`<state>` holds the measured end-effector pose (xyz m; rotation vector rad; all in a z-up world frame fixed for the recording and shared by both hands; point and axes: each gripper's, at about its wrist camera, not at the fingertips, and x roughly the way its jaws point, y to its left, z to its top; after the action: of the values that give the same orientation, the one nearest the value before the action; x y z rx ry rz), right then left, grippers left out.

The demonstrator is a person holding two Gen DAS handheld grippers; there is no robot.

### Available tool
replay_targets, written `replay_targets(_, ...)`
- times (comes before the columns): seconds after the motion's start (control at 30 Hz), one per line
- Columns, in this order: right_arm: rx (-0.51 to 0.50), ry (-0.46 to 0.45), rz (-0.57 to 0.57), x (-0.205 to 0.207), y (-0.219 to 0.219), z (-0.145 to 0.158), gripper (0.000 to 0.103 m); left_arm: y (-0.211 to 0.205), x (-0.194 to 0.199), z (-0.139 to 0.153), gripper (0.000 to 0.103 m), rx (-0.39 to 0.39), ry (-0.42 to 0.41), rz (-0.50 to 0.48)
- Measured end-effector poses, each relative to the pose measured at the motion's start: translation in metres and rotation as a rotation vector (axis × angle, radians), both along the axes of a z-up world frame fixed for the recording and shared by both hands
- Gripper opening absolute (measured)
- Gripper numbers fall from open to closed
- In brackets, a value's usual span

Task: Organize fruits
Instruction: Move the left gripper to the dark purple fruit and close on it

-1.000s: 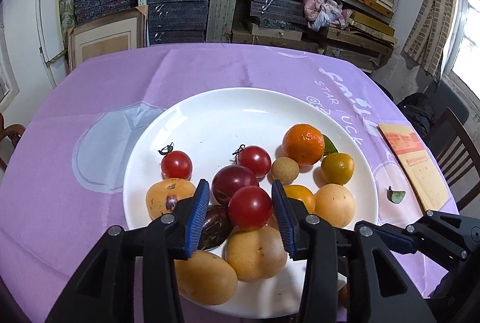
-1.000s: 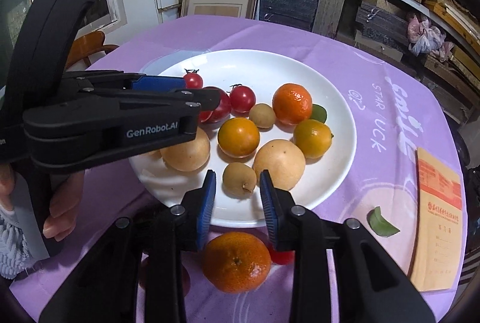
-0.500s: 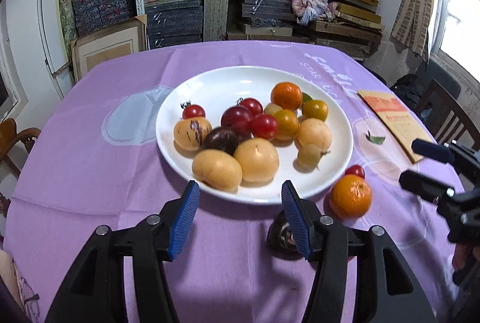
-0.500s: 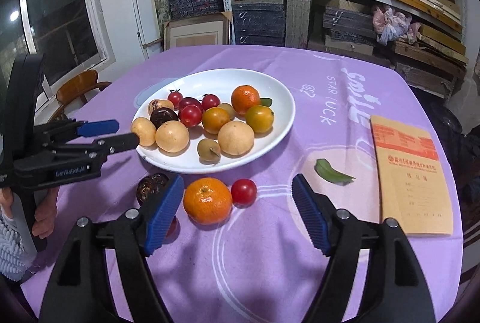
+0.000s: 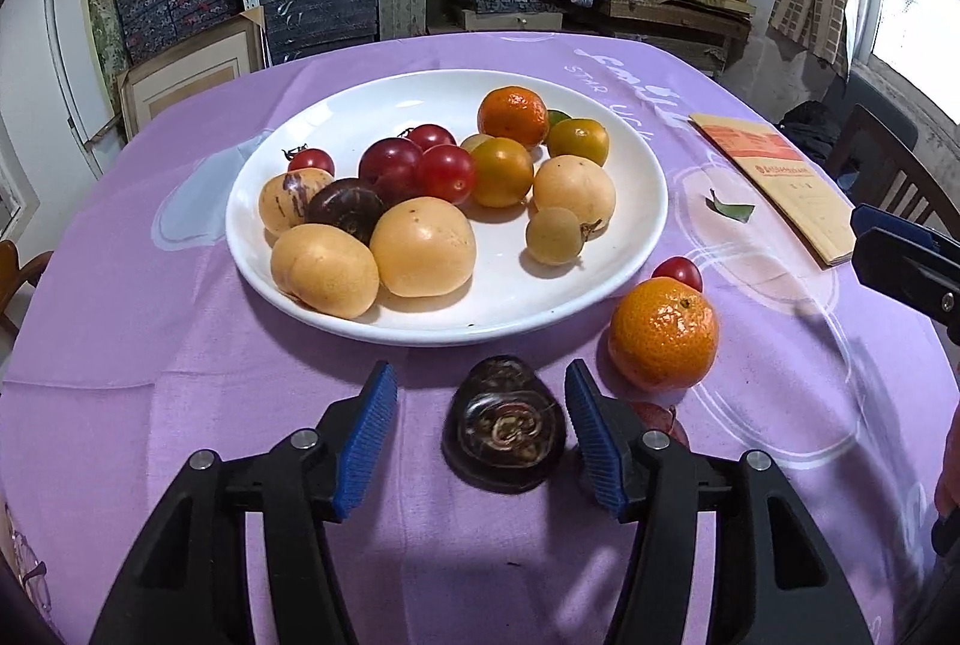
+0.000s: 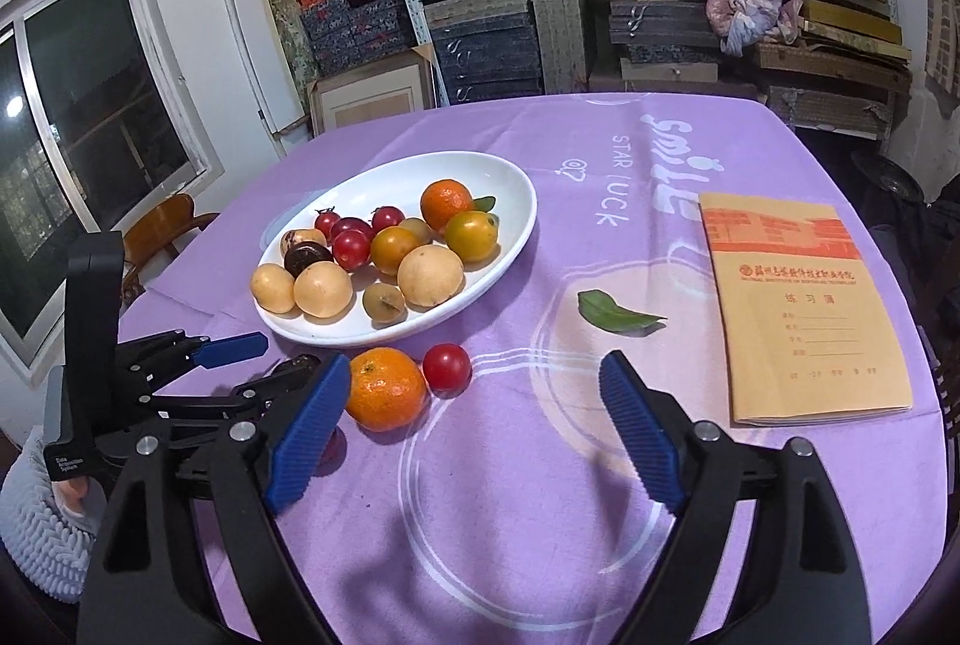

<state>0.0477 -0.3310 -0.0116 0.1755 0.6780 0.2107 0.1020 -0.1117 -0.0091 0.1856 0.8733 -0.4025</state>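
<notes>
- The dark fruit (image 5: 504, 432) is located on the surface, just before the plate (image 5: 630, 225).
- It is bracketed, untouched, by the opening left tongs (image 5: 480, 432).
- The right tongs (image 6: 474, 435) are opening wide, with nothing held.

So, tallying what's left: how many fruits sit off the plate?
4: dark fruit between the left gripper's opening jaws, mandarin beside it, cherry tomato behind that, a red one half-hidden behind a finger.

Partly hidden: we see a reddish round fruit (image 5: 660, 414) only behind the left gripper's (image 5: 480, 420) right finger; kind not discernible.
</notes>
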Motion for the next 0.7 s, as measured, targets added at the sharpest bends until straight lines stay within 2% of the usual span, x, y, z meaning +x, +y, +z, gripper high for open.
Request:
replay_targets(0.1, 0.001, 0.01, 0.001, 0.002, 0.002, -0.001, 0.084, -0.004, 0.003, -0.001, 0.061, -0.007, 0.02, 0.002)
replay_targets(0.17, 0.008, 0.012, 0.0, 0.001, 0.001, -0.001, 0.084, -0.002, 0.003, -0.001, 0.071, 0.005, 0.016, 0.01)
replay_targets(0.33, 0.018, 0.023, -0.001, 0.003, 0.001, -0.003, 0.084, 0.022, 0.002, -0.003, 0.08, 0.001, 0.051, 0.031)
replay_targets(0.43, 0.017, 0.03, 0.004, 0.004, 0.002, -0.004, 0.085, 0.033, 0.004, -0.004, 0.08, -0.034, 0.085, 0.043)
replay_targets(0.7, 0.02, 0.039, 0.006, 0.006, 0.003, -0.007, 0.086, 0.015, 0.005, -0.008, 0.079, 0.004, 0.048, 0.035)
